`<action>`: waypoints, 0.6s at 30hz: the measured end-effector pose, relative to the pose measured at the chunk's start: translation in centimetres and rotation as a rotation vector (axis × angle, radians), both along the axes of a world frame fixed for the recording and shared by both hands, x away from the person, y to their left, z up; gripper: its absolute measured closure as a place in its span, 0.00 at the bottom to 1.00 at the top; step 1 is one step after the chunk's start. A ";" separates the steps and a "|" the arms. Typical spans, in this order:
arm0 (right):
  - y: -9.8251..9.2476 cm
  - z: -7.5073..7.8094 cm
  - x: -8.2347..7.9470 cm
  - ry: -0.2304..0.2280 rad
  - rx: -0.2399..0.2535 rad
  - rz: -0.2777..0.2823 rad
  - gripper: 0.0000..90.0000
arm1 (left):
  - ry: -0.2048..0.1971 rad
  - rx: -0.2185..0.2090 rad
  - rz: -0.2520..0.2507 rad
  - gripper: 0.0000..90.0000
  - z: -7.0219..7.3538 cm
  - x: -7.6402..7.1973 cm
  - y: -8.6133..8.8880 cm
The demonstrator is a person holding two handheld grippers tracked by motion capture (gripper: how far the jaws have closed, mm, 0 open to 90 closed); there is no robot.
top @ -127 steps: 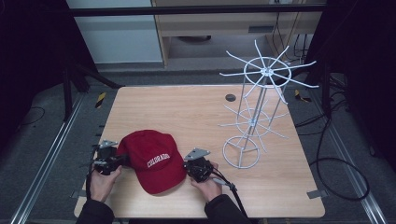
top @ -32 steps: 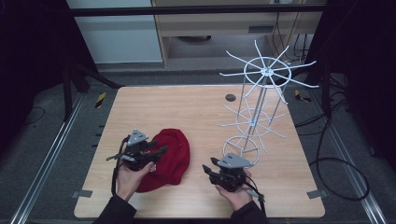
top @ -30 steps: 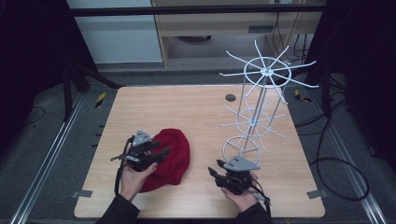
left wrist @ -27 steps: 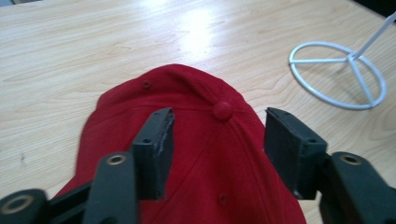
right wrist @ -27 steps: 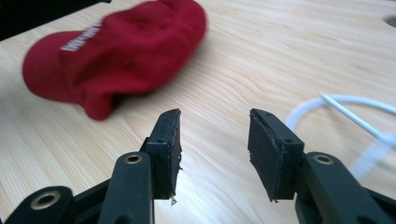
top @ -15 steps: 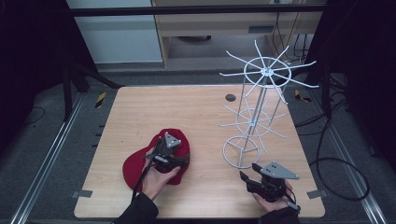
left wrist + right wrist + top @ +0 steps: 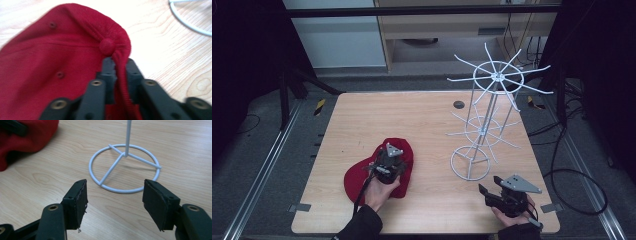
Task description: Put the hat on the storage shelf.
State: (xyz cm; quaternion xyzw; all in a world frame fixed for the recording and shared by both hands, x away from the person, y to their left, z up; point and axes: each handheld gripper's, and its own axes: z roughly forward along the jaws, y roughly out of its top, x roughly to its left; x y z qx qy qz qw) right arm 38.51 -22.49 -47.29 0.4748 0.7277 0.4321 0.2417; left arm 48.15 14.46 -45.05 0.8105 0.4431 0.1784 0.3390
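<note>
One red cap (image 7: 362, 172) lies on the wooden table (image 7: 412, 120), toward the near edge at about 7 o'clock from the table's middle. The left tool (image 7: 388, 167) sits on its crown, held by one hand (image 7: 379, 192). In the left gripper view the two black jaws are pressed together on a ridge of red fabric just below the cap's top button (image 7: 107, 46), so the left tool (image 7: 117, 66) is pinching the cap (image 7: 50, 62).

One white wire rack (image 7: 484, 125) stands upright at about 3 o'clock from the table's middle, with three tiers of spokes and one ring base (image 7: 470, 163) crossed by three struts.

The right tool (image 7: 492, 192) is near the front right corner, at 5 o'clock from the ring base, with jaws spread wide and holding nothing. In the right gripper view its jaws frame the ring base (image 7: 125, 167), apart from it.

One small dark disc (image 7: 458, 105) lies at 12 o'clock on the table.
</note>
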 end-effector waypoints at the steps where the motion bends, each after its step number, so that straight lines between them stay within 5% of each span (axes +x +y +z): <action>1: -0.1 0.0 0.0 0.004 0.001 -0.006 0.42 | -0.010 -0.017 -0.001 0.95 0.2 -0.2 0.3; 8: -1.5 -0.4 0.5 0.006 -0.002 -0.054 0.42 | -0.098 -0.113 -0.015 0.96 2.9 -1.5 2.1; 18: -2.4 -0.7 1.0 -0.005 -0.001 -0.076 0.41 | -0.233 -0.380 -0.024 0.96 8.2 -3.7 6.1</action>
